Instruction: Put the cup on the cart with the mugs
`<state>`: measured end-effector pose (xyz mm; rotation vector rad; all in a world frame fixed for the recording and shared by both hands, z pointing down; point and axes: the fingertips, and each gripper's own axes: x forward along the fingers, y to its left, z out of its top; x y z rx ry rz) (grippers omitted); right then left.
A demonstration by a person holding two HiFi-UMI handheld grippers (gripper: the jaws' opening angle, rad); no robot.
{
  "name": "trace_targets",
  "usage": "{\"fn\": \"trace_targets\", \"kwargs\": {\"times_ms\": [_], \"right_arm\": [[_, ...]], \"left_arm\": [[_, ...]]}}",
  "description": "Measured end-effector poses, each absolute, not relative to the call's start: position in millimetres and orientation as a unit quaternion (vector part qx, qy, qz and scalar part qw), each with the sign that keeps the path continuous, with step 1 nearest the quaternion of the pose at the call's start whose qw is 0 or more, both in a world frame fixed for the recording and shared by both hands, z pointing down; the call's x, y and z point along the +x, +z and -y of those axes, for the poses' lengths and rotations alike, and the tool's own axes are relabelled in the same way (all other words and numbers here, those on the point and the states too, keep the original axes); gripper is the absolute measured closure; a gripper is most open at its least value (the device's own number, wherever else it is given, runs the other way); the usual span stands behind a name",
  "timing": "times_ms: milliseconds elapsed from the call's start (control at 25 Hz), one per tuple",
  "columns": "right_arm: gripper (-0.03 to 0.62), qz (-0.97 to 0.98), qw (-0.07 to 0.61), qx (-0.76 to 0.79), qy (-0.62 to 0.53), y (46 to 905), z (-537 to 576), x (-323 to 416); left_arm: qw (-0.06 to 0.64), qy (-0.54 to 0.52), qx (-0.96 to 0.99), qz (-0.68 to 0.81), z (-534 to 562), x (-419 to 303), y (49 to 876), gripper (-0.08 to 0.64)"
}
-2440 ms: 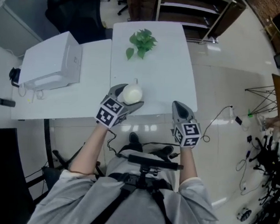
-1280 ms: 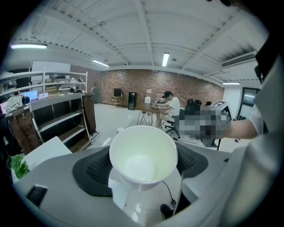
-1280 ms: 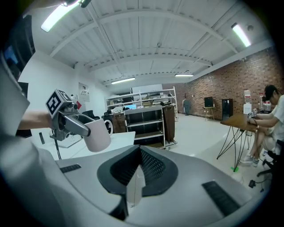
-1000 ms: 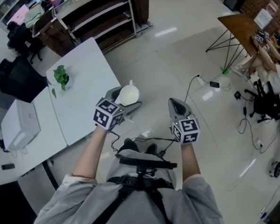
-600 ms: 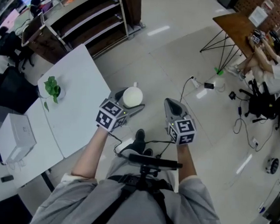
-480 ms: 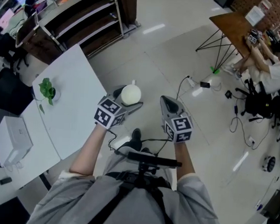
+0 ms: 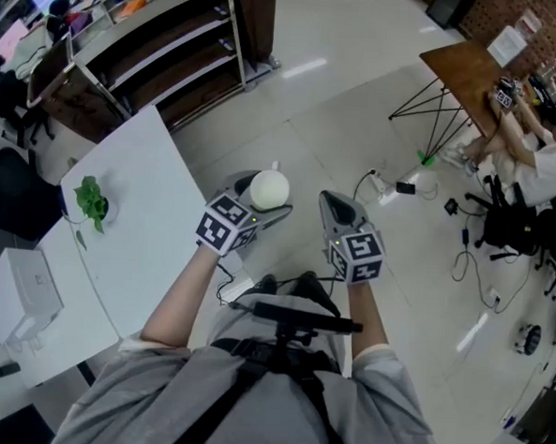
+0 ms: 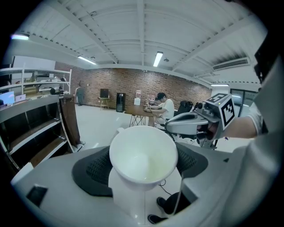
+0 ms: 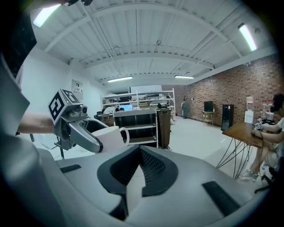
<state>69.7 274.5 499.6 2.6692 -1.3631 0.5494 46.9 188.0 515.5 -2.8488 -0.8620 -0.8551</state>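
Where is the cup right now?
Head view: the cup sits clamped in the left gripper, left of centre, over the floor between the white table and the shut right gripper.

One cup [image 7: 270, 189], two tools [image 7: 264, 196] [image 7: 336, 203] (one plant [image 7: 91, 200])

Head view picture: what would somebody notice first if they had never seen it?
The white cup jumps out first, gripped in the left claw right in the middle, over the shiny floor. Beside it the right claw is shut with nothing in it. Off to the left, a small green plant sits on a white table.
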Motion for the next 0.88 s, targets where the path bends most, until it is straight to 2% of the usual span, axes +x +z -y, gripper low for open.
{"fn": "trace_targets", "kwargs": {"times_ms": [320,880], "right_arm": [[0.588,0.479,0.050,0.856,0.186,509,-269,141],[0.588,0.590,0.075,0.783,0.181,514,-253,306]], "left_arm": [[0.011,-0.290,-0.924,0.249,-188,106,528,0.133],[-0.025,-0.296,-0.950,0.101,-168,250,523,0.132]]}}
